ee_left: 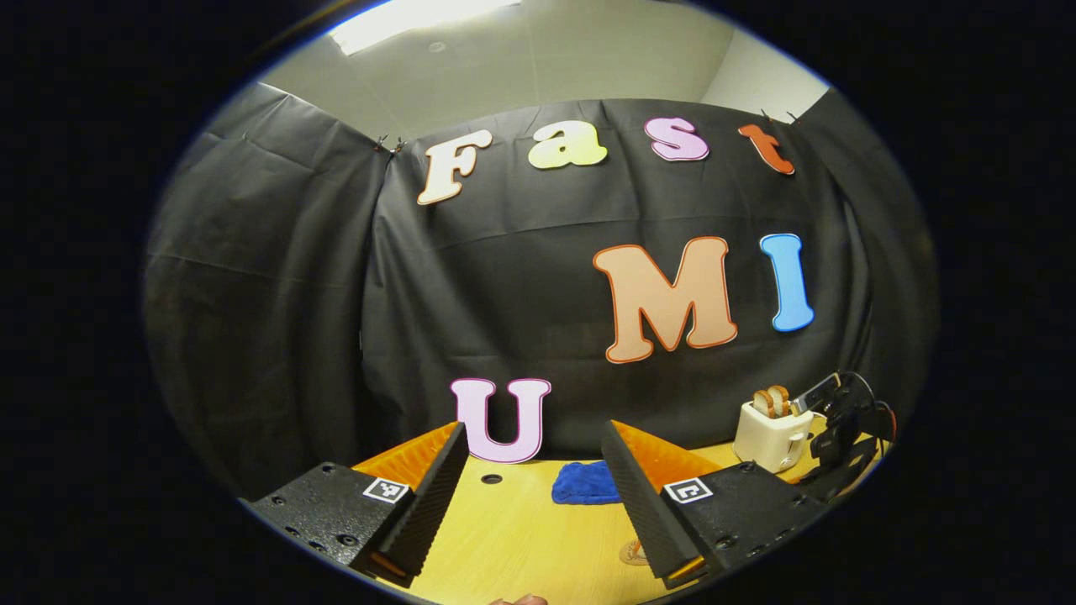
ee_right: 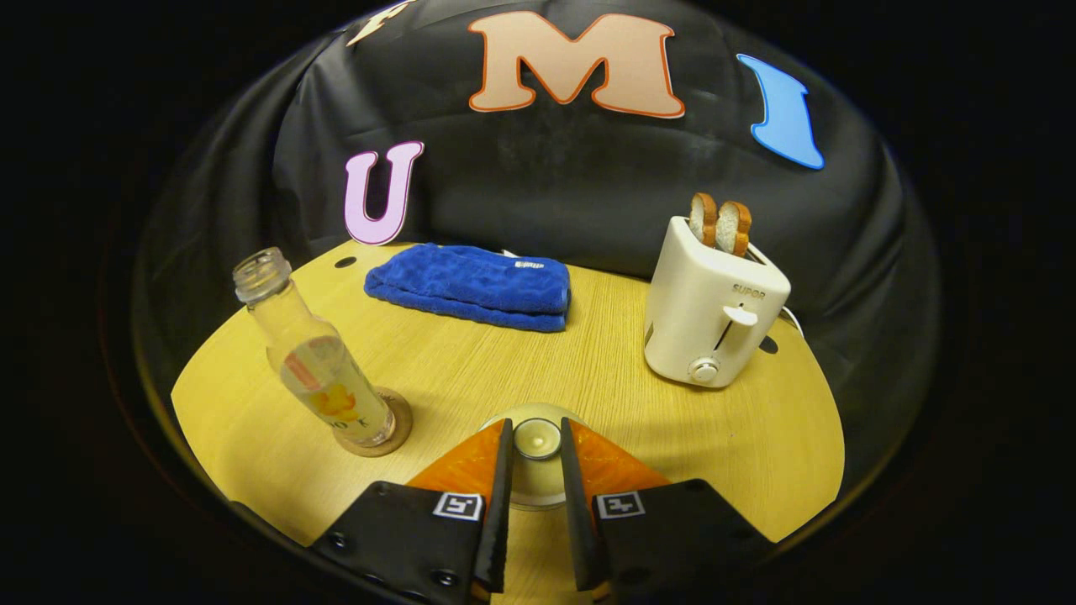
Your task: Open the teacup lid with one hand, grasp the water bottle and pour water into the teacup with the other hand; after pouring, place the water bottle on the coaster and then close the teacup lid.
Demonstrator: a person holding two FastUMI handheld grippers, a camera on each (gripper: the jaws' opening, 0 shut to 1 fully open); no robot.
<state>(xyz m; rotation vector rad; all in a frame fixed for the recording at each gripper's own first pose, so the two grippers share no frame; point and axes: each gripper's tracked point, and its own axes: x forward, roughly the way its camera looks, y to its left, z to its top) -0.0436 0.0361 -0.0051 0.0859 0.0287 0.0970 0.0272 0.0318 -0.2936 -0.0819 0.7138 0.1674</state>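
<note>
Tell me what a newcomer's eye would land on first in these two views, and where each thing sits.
In the right gripper view, the right gripper closes on the knob of the teacup lid at the table's near edge. To its left a water bottle stands on a coaster; a blue towel lies at the back, and a toaster with bread stands on the right. In the left gripper view, the left gripper hangs open above the table.

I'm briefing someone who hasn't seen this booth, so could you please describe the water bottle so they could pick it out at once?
Start at the wooden table before the black cloth wall. At its left side, in front of the folded blue towel, a round coaster lies flat. The bottle stands on it: clear glass, capless, with a label, the only see-through thing there, unlike the white toaster on the right.
</note>
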